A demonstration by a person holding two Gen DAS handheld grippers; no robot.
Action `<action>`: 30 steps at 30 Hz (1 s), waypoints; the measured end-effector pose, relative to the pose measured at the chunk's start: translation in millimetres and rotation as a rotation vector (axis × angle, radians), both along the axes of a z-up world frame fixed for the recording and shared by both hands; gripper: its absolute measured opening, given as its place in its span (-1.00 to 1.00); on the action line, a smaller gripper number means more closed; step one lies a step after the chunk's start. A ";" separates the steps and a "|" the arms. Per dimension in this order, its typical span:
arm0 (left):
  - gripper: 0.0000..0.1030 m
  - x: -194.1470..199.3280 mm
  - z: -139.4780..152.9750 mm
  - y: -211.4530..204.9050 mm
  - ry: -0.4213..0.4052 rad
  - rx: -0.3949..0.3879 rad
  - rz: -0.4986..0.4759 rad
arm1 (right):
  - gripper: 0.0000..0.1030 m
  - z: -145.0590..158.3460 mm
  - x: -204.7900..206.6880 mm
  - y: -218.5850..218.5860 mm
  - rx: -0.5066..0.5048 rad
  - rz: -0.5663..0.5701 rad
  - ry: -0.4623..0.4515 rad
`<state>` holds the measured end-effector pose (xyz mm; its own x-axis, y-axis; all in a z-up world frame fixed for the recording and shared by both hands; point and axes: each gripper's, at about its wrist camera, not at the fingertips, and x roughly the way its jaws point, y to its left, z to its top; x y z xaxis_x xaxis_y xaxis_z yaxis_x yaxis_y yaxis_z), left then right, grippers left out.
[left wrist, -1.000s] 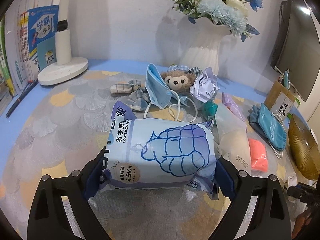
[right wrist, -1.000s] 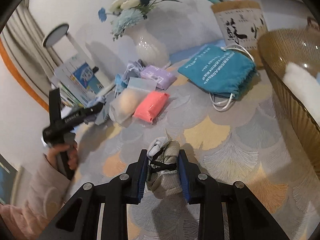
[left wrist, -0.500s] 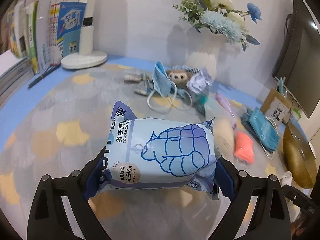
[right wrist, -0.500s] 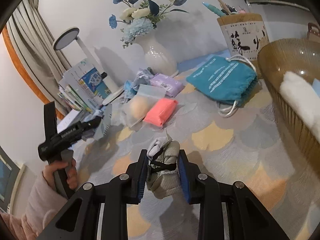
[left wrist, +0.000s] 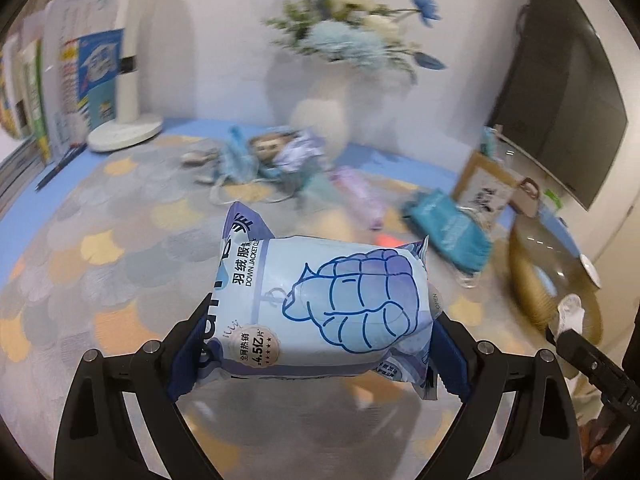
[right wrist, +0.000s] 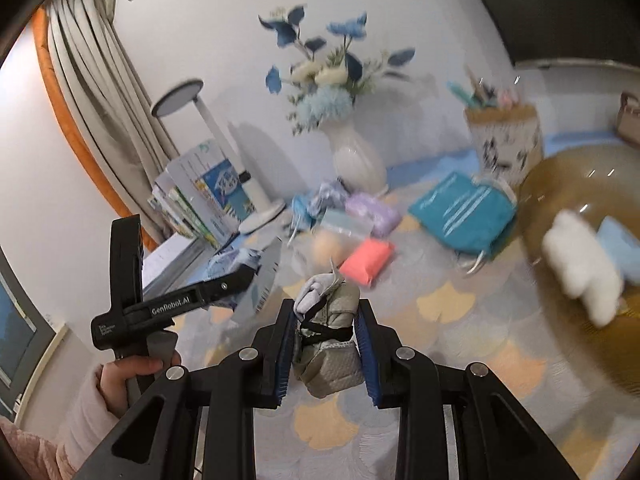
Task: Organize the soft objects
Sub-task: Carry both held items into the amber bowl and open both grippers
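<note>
Your left gripper [left wrist: 320,344] is clamped across a puffy, glossy plastic pack [left wrist: 324,304] — pale blue and lilac, printed with a quilted outline drawing and dark lettering, its crimped end sticking up at the back; the blue pads press both short sides and the pack hangs clear above the table [left wrist: 100,272]. Your right gripper [right wrist: 326,344] has its jaws nearly closed on a small grey-beige fabric bundle [right wrist: 330,344], mesh-textured, bound by a black cord, with a pale fold poking out on top; it too is held off the surface. The table carries a cloth of grey and yellow scallop shapes with a blue border. On it, seen from the right wrist: a flat teal drawstring pouch [right wrist: 464,212] with white cord, a coral-pink soft block [right wrist: 366,260], a clear bag [right wrist: 336,240] with something peach-coloured and round inside, a lilac packet [right wrist: 372,212], and a blurred heap of blue and white fabric near a white ribbed vase [right wrist: 356,156] of blue and cream flowers. At the right stands an amber ribbed bowl [right wrist: 560,184] — translucent, round — holding a fluffy white piece [right wrist: 580,268] and a light-blue piece [right wrist: 620,248]. A paper-wrapped holder [right wrist: 506,136] behind the pouch holds pens. Books [right wrist: 200,196] and a white lamp [right wrist: 224,148] stand at the far left.
</note>
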<state>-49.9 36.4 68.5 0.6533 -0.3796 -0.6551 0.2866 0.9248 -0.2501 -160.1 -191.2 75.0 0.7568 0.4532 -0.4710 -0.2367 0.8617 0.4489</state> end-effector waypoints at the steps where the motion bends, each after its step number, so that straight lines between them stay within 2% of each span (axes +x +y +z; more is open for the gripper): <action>1: 0.81 -2.1 4.6 -7.7 -0.004 -0.007 -0.018 | -0.44 5.1 -2.7 -2.6 -0.005 -0.007 -0.010; 8: 0.81 -15.0 36.5 -81.2 -0.064 -0.011 -0.180 | -0.44 35.4 -28.2 -50.1 -0.024 -0.128 -0.078; 14: 0.81 -15.3 50.8 -158.7 -0.109 -0.001 -0.332 | -0.44 47.2 -42.7 -117.4 0.033 -0.283 -0.090; 17: 0.81 -18.8 50.0 -194.1 -0.114 0.012 -0.403 | -0.44 52.0 -47.2 -150.1 0.087 -0.330 -0.091; 20: 0.81 -23.8 46.9 -222.2 -0.108 0.019 -0.461 | -0.44 55.0 -49.9 -171.7 0.069 -0.390 -0.071; 30: 0.85 -35.6 25.7 -295.0 -0.053 0.078 -0.621 | -0.42 47.2 -40.2 -222.4 0.031 -0.460 0.031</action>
<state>-85.5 -258.6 94.2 0.3586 -0.6507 -0.6693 0.7861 0.5972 -0.1594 -200.3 -413.6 122.2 0.8680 0.0879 -0.4887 0.1811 0.8603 0.4765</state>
